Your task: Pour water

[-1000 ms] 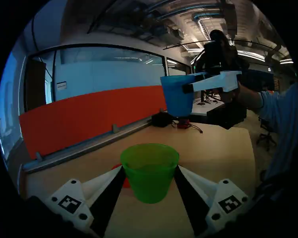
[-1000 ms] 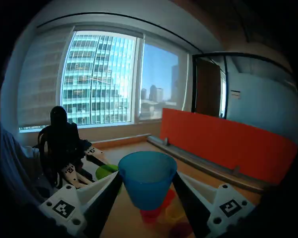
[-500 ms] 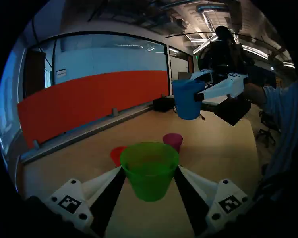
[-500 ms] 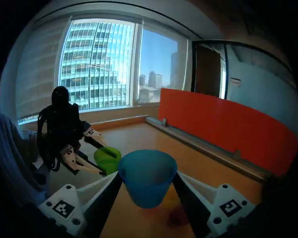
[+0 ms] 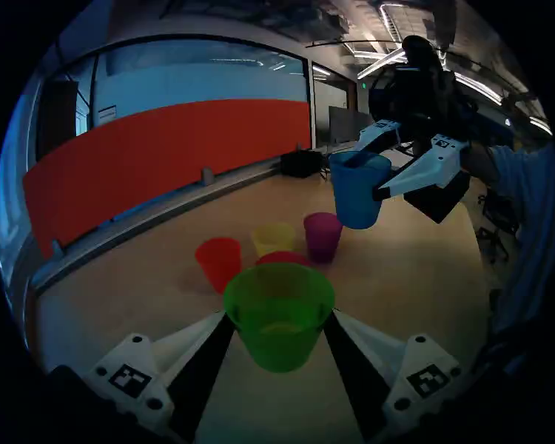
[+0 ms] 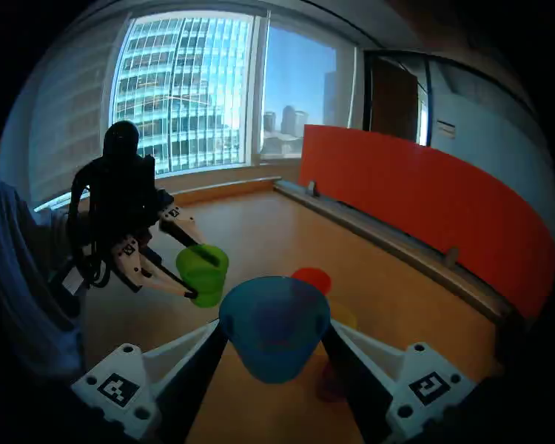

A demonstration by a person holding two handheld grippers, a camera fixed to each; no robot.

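My left gripper is shut on a green cup, held upright over the wooden table; a little liquid shows in its bottom. My right gripper is shut on a translucent blue cup, also upright. In the left gripper view the blue cup hangs above the table at the upper right, with the right gripper on it. The right gripper view shows the green cup to the left, level with the blue one and apart from it.
Small cups stand together on the table: a red one, yellow, purple and another red rim behind the green cup. An orange partition runs along the far edge. A person's sleeve is at right.
Both views have tipped downward, so the table and the small cups have come into sight. The blue cup has sunk lower and nearer the cluster. Both cups stay gripped.
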